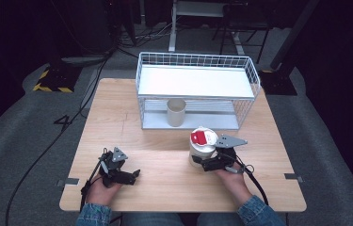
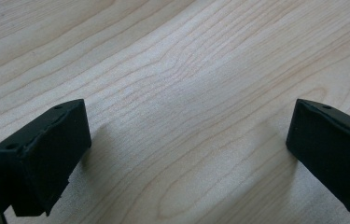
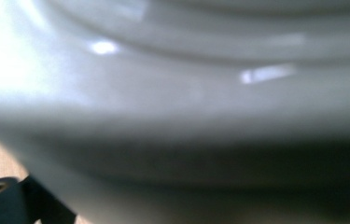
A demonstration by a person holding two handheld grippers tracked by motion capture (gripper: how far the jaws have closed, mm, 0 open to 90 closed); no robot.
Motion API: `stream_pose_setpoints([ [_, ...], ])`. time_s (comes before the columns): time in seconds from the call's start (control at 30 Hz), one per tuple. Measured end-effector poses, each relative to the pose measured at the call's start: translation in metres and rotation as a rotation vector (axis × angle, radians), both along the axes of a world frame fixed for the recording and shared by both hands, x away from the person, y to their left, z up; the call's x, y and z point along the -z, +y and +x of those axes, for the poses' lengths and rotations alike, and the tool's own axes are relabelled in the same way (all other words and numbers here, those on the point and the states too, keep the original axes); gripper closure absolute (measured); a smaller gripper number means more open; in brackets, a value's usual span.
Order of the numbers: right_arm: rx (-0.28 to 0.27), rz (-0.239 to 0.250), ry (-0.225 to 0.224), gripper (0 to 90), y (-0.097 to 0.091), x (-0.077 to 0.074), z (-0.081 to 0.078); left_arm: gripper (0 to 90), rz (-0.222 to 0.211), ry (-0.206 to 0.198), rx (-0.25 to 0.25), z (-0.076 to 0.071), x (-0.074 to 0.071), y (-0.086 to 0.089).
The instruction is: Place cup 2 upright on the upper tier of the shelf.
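Wooden table [image 1: 164, 160] with a wire rack [image 1: 197, 89] at its far edge.
A white tub [image 1: 201, 147] near the right front edge is held between the right gripper's [image 1: 212, 162] fingers; left gripper [image 2: 186, 140] fingers are spread wide, empty. A low, off-centre grip could let the tub tip.

One camera hangs above my side of the table [image 1: 164, 188], looking forward and down, far enough to take in the whole top. The one on my left gripper [image 2: 189, 154] stares close at bare wood, shared with the high view. My right one is pressed against something pale and blurred, probably the tub [image 3: 177, 116].
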State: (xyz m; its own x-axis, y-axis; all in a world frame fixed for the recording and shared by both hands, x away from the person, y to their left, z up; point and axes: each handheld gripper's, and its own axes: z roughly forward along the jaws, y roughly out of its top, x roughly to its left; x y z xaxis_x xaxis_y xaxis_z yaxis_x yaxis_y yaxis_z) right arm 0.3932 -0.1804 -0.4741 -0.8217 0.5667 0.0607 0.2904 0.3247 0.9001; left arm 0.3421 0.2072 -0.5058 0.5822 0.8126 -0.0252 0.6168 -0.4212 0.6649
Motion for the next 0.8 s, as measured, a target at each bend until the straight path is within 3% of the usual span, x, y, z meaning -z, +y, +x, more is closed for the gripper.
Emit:
stream_pose_setpoints([
  [0.8,-0.01,-0.015,-0.002,9.6,-0.0003,-0.0021,0.0002,0.5,0.0,0.0,0.0,0.0,0.0,0.0],
])
